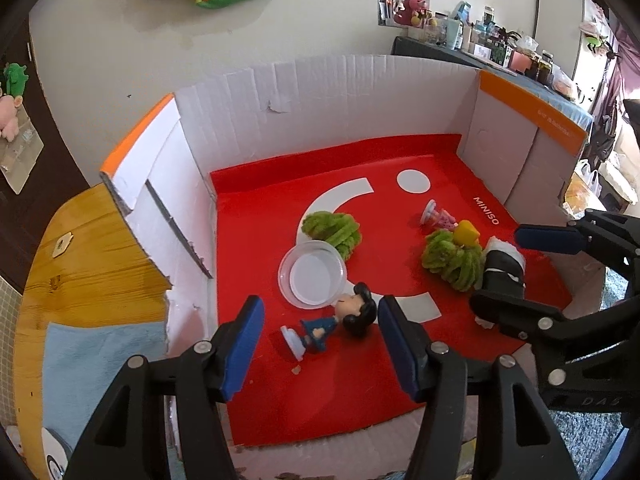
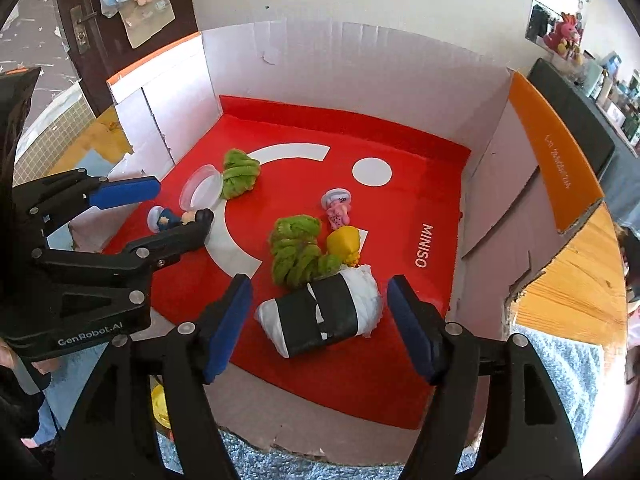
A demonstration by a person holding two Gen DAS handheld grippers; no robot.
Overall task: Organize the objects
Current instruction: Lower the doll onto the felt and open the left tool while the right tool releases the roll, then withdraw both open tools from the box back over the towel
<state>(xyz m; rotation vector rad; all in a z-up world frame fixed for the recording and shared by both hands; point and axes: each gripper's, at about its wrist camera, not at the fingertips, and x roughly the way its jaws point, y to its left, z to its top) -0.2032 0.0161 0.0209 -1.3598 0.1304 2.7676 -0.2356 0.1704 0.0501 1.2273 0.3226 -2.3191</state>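
left gripper (image 1: 320,340): open, straddling boy figurine (image 1: 340,320) lying near-left on red mat (image 1: 460,160)
right gripper (image 2: 320,324): open around black-and-white bundle (image 2: 320,312) (pads clear)
tip: centre both before closing

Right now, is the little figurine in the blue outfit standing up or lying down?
Lying down. The blue-outfit figurine is on its side on the red mat, its round base turned sideways, its dark-haired head beside the clear plastic dish.

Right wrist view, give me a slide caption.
Open right claw straddles a black-and-white wrapped bundle on the red mat inside a cardboard box.
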